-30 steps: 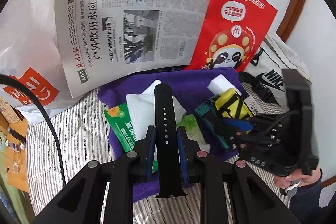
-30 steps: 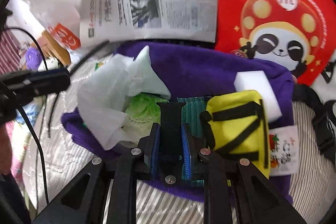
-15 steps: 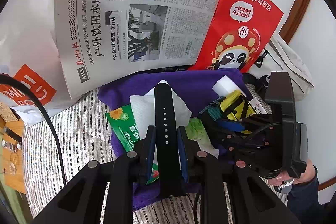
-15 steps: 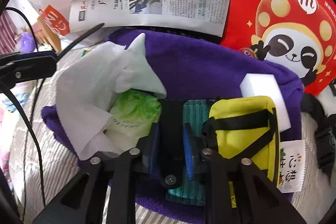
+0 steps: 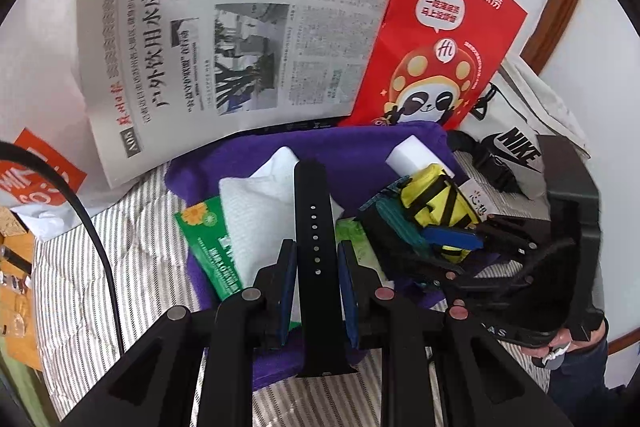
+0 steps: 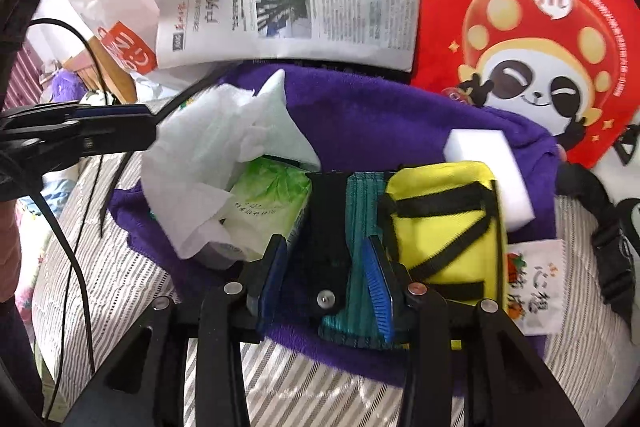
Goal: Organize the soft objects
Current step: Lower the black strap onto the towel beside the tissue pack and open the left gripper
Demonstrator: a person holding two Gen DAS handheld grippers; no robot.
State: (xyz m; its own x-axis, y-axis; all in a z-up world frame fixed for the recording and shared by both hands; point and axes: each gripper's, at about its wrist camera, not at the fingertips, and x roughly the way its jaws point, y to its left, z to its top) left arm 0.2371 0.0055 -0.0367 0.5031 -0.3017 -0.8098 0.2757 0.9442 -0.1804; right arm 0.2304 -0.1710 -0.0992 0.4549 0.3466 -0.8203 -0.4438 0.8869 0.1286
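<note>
At lower centre, the right gripper [image 6: 326, 279] has just been opened around its black strap [image 6: 326, 227], seemingly released onto the purple towel [image 6: 380, 119], while the left gripper [image 5: 316, 267] is kept clamped on the watch band [image 5: 316, 227].

We see a purple towel [image 6: 392, 123] on grey-and-white striped bedding [image 6: 120, 291], a yellow pouch [image 6: 444, 227] with black straps, and a red panda-print bag [image 6: 532, 39].

So the white drawstring bag [image 5: 516, 147] over at 3 o'clock in the left wrist view has a big black NIKE logo, and the red paper bag [image 5: 436, 39] at 1 o'clock carries "Hi" on the panda's mushroom cap plus Chinese brand lettering by a round logo. The newspaper [image 5: 240, 39] at 11 o'clock has Chinese headlines and an "A05" page tag in its bottom left corner. The small white packet [image 6: 536, 283] at 4 o'clock in the right wrist view shows Chinese characters too small for me to read properly.
</note>
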